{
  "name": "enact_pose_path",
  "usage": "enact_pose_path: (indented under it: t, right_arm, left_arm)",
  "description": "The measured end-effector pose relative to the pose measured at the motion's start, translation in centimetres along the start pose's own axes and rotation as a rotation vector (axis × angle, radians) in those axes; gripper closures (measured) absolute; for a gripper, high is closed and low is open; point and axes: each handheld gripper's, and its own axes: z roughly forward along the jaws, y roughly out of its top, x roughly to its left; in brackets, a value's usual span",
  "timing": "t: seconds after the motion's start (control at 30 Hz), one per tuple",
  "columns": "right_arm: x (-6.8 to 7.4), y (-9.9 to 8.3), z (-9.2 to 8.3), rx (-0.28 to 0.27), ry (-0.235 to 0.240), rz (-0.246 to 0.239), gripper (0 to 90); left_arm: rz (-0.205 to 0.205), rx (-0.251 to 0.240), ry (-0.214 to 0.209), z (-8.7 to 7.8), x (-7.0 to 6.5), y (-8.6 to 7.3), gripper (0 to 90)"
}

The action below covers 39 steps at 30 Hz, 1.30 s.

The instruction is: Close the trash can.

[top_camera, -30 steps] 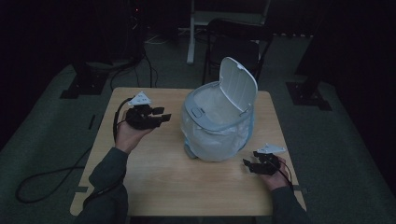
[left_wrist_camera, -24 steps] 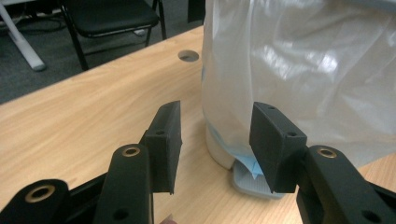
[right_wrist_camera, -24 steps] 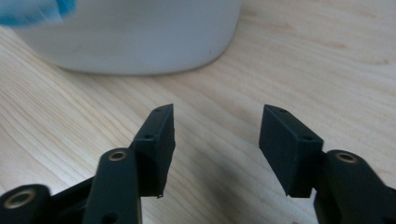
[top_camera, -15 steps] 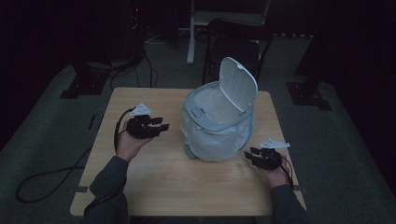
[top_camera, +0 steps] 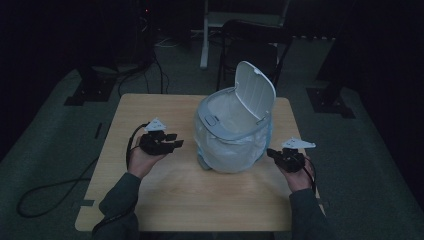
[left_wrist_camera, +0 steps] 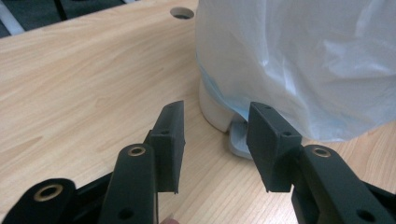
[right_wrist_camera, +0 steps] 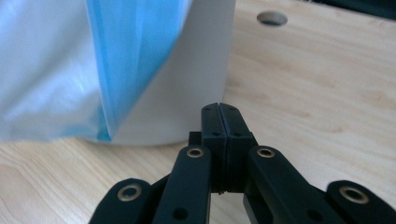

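Lidded bin (top_camera: 234, 131), lid up, bagged, table centre; left gripper (top_camera: 169, 143) drawn in to its 9 o'clock, jaws parted, empty; right gripper (top_camera: 276, 156) advanced to 4 o'clock, clenched on nothing, suggesting bag handling next.

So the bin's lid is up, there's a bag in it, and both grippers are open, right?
Not quite. The right gripper is shut, jaws pressed together with nothing between them, as the right gripper view shows. The left gripper is open; the bin has its lid up and a bag in it.
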Motion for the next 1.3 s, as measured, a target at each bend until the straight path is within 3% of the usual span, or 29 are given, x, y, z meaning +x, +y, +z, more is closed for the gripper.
enact_pose_path:
  t: [0.73,0.93,1.3]
  right_arm:
    - [-0.4,4.7,-2.4,-0.098,-0.076,-0.019,90.0]
    - [-0.5,5.7,-3.1,-0.121,-0.074,-0.034,90.0]
    - [-0.4,8.0,-4.6,-0.212,-0.047,-0.038,89.9]
  left_arm:
    - [0.016,0.026,-0.024,1.4,-0.6,-0.2,58.4]
    - [0.024,0.032,-0.032,1.7,-0.9,0.0,58.4]
    - [0.031,0.04,-0.041,2.3,-1.2,0.0,58.3]
